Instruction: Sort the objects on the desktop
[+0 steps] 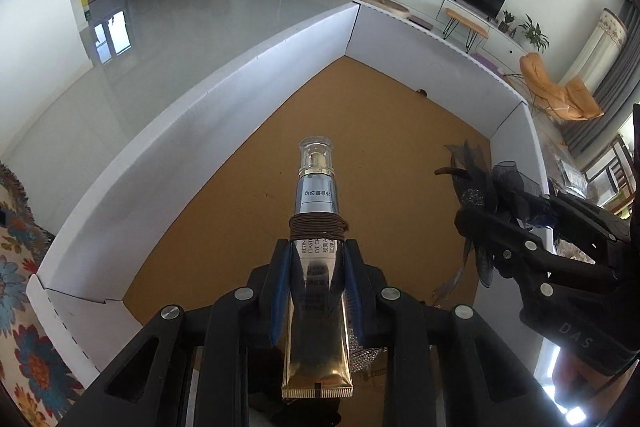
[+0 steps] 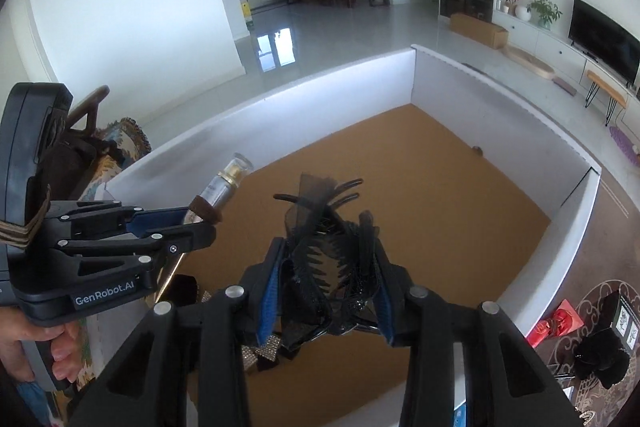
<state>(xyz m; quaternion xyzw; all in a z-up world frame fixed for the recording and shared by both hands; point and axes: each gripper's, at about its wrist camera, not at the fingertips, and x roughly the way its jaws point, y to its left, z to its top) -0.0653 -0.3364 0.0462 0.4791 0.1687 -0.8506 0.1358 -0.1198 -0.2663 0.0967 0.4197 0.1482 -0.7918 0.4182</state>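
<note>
My left gripper (image 1: 316, 255) is shut on a gold cosmetic tube (image 1: 318, 291) with a clear cap and a brown hair tie (image 1: 319, 226) wound round its neck. It holds the tube above the brown floor of a white-walled box (image 1: 224, 95). My right gripper (image 2: 330, 247) is shut on a black hair claw clip (image 2: 326, 239) with mesh ribbon, also above the box floor. The right gripper (image 1: 500, 211) with the clip shows at the right of the left wrist view. The left gripper (image 2: 200, 219) with the tube (image 2: 224, 187) shows at the left of the right wrist view.
The box floor (image 2: 420, 195) is brown cork with a small dark speck (image 2: 476, 148) by the far wall. A rhinestone accessory (image 2: 266, 349) lies under the right gripper. Outside the box a patterned cloth (image 1: 20, 287) lies at the left and red and black items (image 2: 560, 323) at the right.
</note>
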